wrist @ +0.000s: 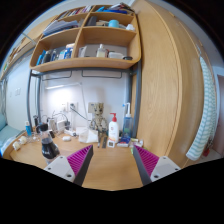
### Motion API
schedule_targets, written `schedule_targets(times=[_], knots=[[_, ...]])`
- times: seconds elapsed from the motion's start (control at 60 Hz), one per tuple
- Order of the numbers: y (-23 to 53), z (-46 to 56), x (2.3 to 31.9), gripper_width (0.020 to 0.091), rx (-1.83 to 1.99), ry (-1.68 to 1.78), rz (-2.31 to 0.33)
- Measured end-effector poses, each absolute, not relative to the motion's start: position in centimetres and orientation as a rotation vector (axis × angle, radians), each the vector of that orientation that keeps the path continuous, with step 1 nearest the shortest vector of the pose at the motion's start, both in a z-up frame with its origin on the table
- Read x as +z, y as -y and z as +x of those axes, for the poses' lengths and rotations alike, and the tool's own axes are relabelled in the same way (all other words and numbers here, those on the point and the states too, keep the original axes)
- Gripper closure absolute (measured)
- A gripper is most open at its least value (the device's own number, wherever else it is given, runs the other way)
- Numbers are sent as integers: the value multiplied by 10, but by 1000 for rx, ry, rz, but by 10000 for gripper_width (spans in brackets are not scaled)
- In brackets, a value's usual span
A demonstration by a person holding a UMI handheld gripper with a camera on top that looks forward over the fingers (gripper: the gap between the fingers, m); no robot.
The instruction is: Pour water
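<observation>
My gripper (111, 163) is open above a wooden desk (110, 170), with nothing between its two magenta pads (72, 161). Beyond the fingers, at the back of the desk, stand a white bottle with a red cap (113, 128) and a tall clear spray bottle (127, 120). A dark jar-like vessel (49, 148) sits to the left of the left finger. No cup or water stream shows between the fingers.
Small items and a white box (92, 135) crowd the desk's back edge under wall sockets (95, 107). Wooden shelves (88, 62) with books and boxes hang above. A tall wooden panel (160, 90) rises on the right, with a white radiator-like thing (208, 115) beyond it.
</observation>
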State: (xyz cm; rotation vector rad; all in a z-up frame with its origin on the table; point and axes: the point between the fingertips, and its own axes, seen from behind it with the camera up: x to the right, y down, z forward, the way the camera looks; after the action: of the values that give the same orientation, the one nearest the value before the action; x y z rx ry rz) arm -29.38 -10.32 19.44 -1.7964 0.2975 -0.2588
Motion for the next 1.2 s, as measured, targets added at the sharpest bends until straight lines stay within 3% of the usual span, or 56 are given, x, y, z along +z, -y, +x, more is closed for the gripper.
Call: schedule_targets(times=[0.367,0.567,0.833,0.967,1.05,1.2], knots=[[132,-422,125,296,-47,-228,-1815],[92,-486,124,277,22,-162,-1779],[30,-486,126,289,-81,-171,-1745],[13,-477,122,396,-81,-185,-1753],[8,-477,119,548,-79,-179,-1757],[8,-478,120,614,-104,-160,-1763]])
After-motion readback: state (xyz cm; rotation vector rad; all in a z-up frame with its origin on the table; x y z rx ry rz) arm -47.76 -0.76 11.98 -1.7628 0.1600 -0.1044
